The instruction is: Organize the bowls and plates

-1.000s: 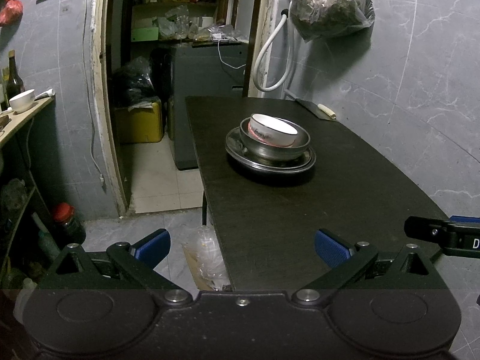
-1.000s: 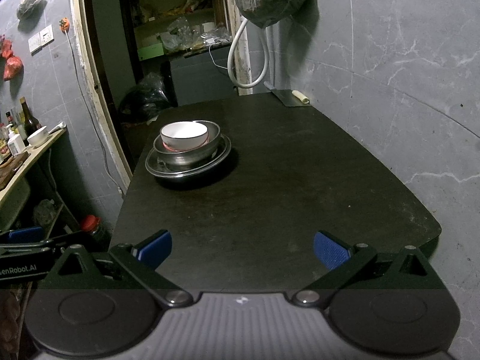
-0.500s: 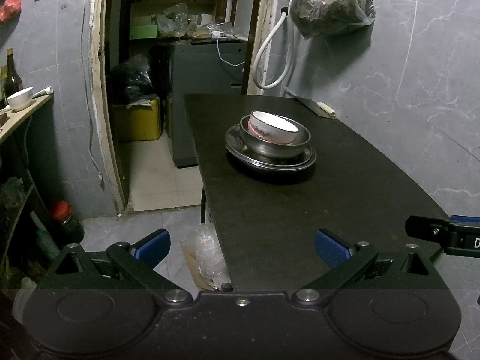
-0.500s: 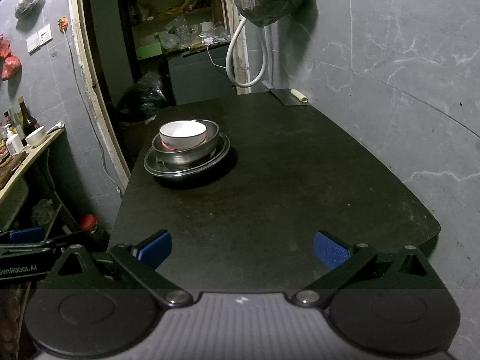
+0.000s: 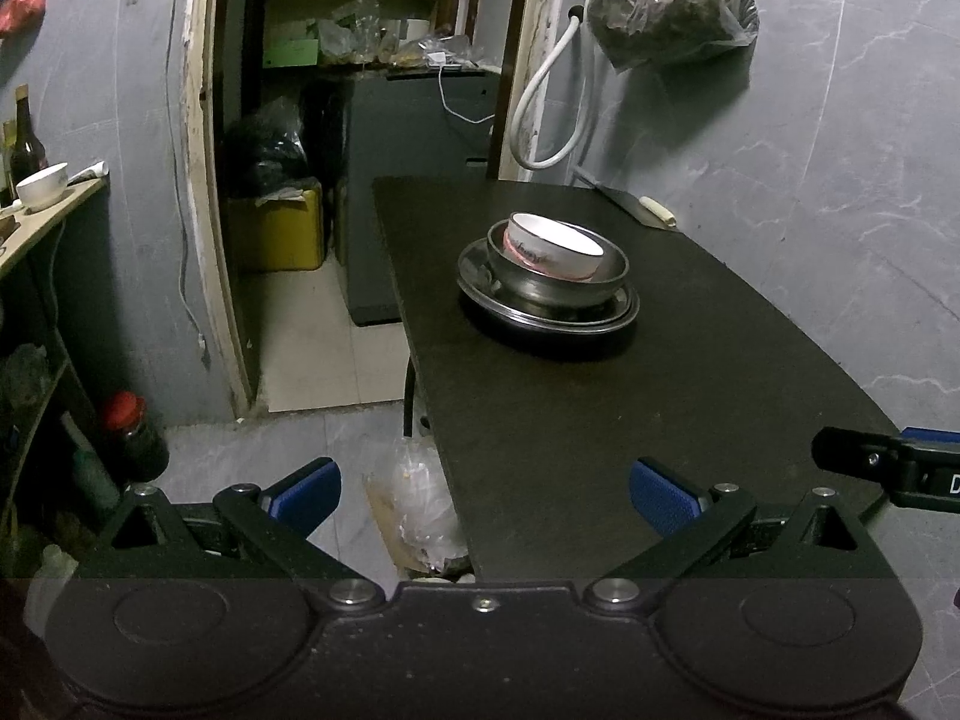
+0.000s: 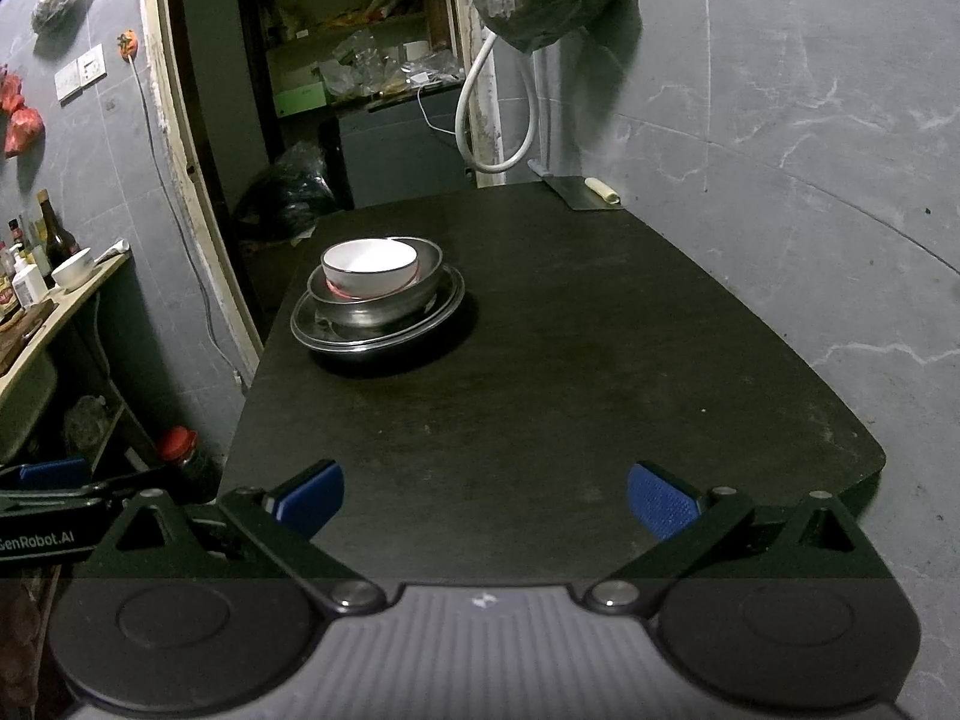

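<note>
One dark table [image 6: 570,360] filled the scene, running from the near edge to the far wall; on its far left part sat a metal plate [image 6: 312,324], a steel bowl [image 6: 420,294] nested on it, and a white bowl [image 6: 369,267] tilted inside that; both the left gripper [image 5: 483,489] and right gripper [image 6: 485,492] hung spread apart, empty, over the near edge, well apart from the stack.

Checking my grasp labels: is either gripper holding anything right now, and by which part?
Nothing is held. The left gripper and right gripper are both open and empty, short of the stacked bowls.
</note>
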### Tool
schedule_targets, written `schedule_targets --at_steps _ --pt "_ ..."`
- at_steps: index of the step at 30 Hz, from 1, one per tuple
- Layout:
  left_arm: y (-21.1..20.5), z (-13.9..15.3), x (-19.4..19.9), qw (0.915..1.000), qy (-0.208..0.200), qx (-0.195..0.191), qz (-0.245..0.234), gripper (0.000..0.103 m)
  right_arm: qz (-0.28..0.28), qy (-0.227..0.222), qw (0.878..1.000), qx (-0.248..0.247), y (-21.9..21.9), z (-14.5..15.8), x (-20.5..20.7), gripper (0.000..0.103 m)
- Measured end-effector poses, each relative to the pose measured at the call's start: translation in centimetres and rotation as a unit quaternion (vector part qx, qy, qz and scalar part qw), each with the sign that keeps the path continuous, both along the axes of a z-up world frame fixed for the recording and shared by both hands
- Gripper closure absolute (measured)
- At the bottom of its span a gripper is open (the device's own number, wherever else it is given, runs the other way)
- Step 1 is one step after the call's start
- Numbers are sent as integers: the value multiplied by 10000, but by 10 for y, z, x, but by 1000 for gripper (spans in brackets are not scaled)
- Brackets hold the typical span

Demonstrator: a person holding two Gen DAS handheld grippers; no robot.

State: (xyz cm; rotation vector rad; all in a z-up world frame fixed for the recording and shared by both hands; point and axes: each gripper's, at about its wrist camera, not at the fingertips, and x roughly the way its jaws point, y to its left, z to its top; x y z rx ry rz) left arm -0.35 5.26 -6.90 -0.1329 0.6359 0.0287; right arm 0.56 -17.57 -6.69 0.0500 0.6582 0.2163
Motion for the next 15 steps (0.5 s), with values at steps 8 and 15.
schedule_targets --at_steps 8,15 --pt "1 0 1 10000 29 2 31 1 13 13 10000 -18 2 -1 0 0" --pt "5 -2 3 9998 123 -54 116 1 8 36 10000 -26 3 -2 3 0"
